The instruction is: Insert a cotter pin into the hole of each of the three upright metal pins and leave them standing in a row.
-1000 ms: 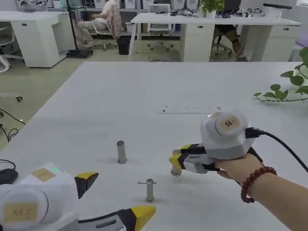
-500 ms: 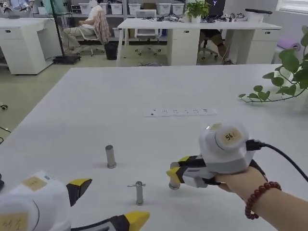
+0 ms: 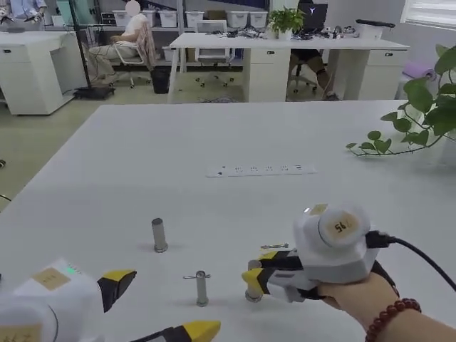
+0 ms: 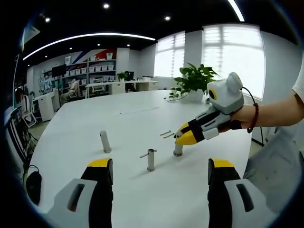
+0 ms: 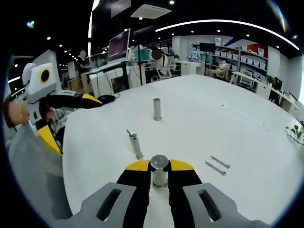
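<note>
Right gripper (image 5: 159,167) clamped on right-hand metal pin (image 5: 159,176), upright on table (image 3: 285,142). Left gripper (image 4: 160,165) wide open, empty, near left. Middle pin (image 3: 201,287) already cottered; far-left pin (image 3: 159,235) bare. Next move, likely: left gripper fetches one of loose cotter pins (image 5: 217,165) just beyond.

Pin 1 (image 5: 159,173): steel cyl., upright, clamped btwn right gripper (image 5: 159,166) jaws.
Pin 2 (image 5: 136,145): upright, cotter pin (image 3: 189,276) thru hole; just beyond jaw tips, left.
Pin 3 (image 5: 156,109): upright, bare; farther ahead.
Loose cotter pins (image 5: 217,166), qty 2: flat, right of jaws.
</note>
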A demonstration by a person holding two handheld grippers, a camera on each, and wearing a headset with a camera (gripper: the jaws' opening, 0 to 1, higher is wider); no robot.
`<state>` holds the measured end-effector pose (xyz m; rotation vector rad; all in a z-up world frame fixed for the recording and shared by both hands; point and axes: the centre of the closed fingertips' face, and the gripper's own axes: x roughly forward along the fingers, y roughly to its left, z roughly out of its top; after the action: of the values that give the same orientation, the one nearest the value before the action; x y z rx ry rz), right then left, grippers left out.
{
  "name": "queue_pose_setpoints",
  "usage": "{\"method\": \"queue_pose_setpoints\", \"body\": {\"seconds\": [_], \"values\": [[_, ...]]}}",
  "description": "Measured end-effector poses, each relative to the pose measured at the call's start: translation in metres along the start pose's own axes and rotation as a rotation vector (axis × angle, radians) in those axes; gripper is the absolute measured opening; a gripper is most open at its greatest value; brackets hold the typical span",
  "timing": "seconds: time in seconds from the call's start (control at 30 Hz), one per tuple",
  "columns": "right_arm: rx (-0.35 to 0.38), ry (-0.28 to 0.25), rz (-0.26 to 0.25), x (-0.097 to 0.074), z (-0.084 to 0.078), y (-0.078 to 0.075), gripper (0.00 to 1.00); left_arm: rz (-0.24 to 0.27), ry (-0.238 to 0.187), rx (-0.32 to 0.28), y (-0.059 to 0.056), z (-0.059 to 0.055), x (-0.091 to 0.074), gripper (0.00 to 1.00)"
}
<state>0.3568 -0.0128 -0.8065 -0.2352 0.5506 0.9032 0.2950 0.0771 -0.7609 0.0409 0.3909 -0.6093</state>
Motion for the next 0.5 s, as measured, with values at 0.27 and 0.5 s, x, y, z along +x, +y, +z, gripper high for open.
{"method": "queue_pose_setpoints", "body": {"seconds": [0.27, 0.5], "values": [[-0.001, 0.007, 0.012, -0.001, -0.010, 0.012, 0.14, -0.003, 0.000, 0.007, -0.002, 0.000, -0.001, 0.81], [-0.010, 0.008, 0.013, 0.000, -0.016, 0.016, 0.14, -0.008, 0.000, 0.009, -0.003, 0.000, 0.000, 0.80]]}}
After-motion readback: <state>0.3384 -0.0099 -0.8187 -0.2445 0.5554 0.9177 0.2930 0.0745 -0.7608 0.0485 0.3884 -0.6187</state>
